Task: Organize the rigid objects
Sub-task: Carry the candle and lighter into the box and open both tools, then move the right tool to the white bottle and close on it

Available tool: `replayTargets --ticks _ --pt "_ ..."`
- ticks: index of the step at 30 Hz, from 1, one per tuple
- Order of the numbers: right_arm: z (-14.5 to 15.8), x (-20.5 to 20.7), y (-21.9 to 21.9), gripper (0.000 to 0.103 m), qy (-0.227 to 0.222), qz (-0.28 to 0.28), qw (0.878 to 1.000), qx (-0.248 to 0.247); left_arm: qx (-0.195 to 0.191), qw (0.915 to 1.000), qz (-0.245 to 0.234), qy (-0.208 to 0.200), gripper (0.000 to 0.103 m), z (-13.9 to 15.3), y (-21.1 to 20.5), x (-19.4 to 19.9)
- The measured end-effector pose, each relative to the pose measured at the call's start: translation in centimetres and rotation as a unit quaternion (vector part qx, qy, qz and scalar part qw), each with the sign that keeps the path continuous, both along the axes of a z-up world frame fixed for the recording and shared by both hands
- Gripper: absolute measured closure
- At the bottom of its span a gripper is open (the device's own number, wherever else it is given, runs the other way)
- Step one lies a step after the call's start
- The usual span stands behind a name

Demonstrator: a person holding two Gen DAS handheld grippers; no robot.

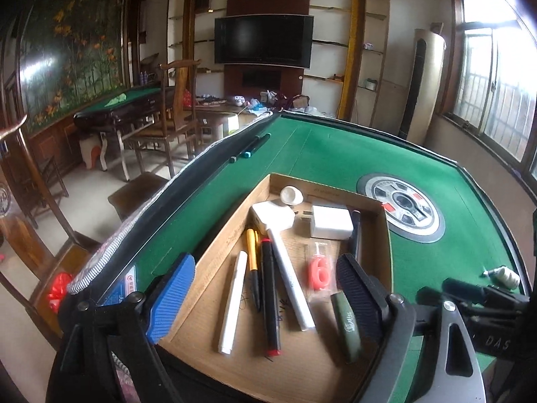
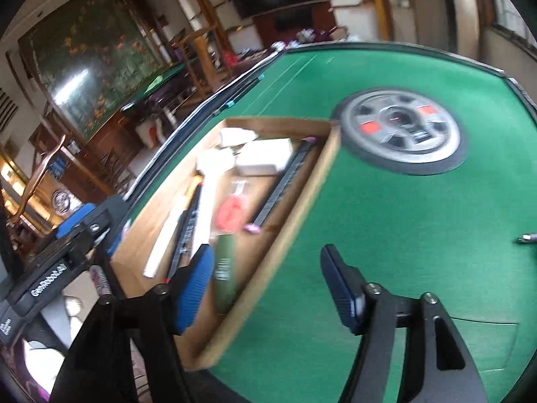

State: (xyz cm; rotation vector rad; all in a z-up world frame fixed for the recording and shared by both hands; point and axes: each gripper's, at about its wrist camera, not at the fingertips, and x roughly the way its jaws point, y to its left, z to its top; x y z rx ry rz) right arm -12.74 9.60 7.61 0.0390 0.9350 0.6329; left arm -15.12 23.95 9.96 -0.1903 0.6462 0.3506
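Note:
A shallow cardboard box lies on the green felt table. In it lie several pens, two white chargers, a white cap, a red item in a clear packet and a dark green stick. My left gripper is open above the box's near end, empty. My right gripper is open over the box's right wall, empty; this view is blurred. The green stick lies beside its left finger.
Two dark markers lie by the table's left rail. A small white item with a dark tip lies on the felt at the right. A round centre panel sits in the table. Chairs and another table stand at the left.

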Motion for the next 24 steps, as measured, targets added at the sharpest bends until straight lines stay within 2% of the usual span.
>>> replayTargets --ticks 12,19,24 --pt "-1.5 1.6 -11.4 0.036 0.004 -0.109 0.994 0.021 0.066 0.9960 -0.055 0.025 0.013 0.7 -7.3 0.8" --pt "-1.7 1.7 -15.3 0.035 -0.003 -0.138 0.990 0.033 0.085 0.9930 -0.073 0.040 0.013 0.7 -9.6 1.1" --pt "-1.3 2.2 -18.8 0.036 -0.004 -0.175 0.983 0.049 0.084 0.9920 -0.082 0.047 0.013 0.3 -10.5 1.3"
